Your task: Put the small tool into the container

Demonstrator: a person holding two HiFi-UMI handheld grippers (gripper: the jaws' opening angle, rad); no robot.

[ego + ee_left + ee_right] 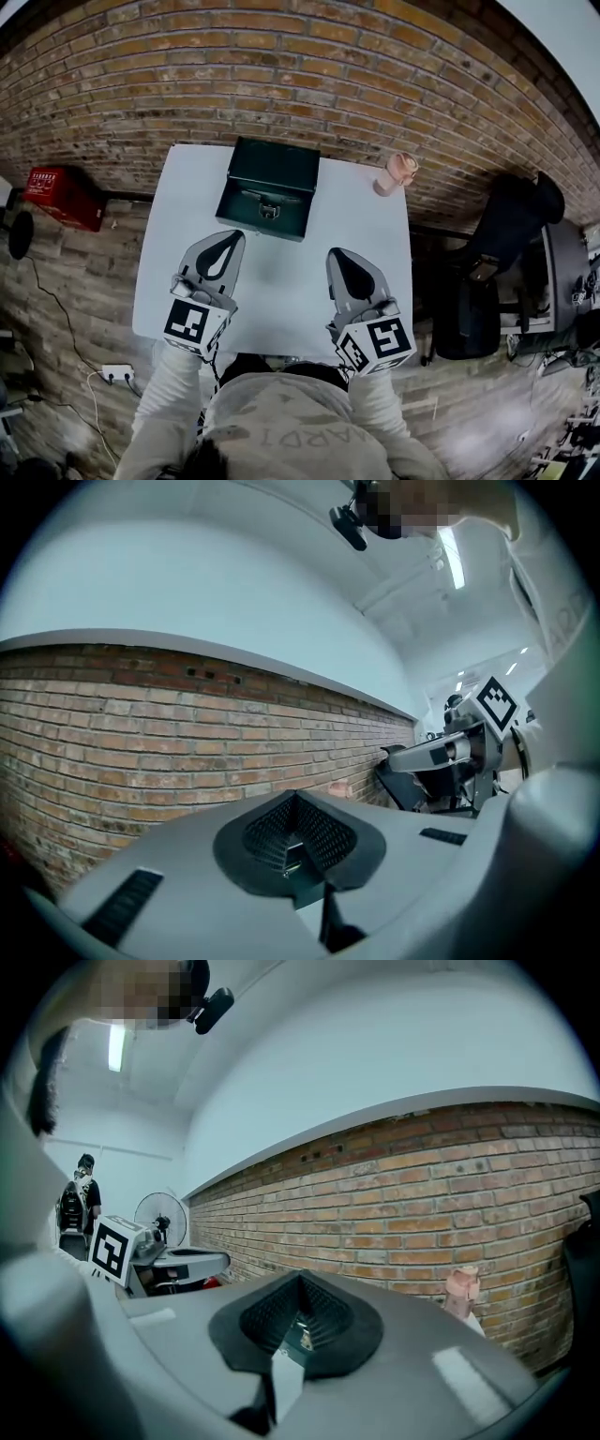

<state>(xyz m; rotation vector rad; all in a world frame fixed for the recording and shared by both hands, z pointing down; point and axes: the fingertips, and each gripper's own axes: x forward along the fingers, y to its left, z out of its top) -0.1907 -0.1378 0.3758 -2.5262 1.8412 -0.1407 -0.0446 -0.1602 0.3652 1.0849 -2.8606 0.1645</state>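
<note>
A dark green metal box (268,187), its lid down and latch facing me, stands at the back middle of the white table (281,291). I see no small tool in any view. My left gripper (225,242) hovers over the table's front left, jaws shut with nothing between them, pointing toward the box. My right gripper (341,257) hovers at the front right, shut and empty as well. Both gripper views tilt upward at the brick wall: the left gripper (298,844) sees the right gripper (424,754) beside it, and the right gripper (302,1324) sees the left gripper (187,1262).
A pink cup (397,172) stands at the table's back right corner, also in the right gripper view as a pink cup (461,1290). A red case (62,195) lies on the floor at left. A black chair (506,234) stands right of the table.
</note>
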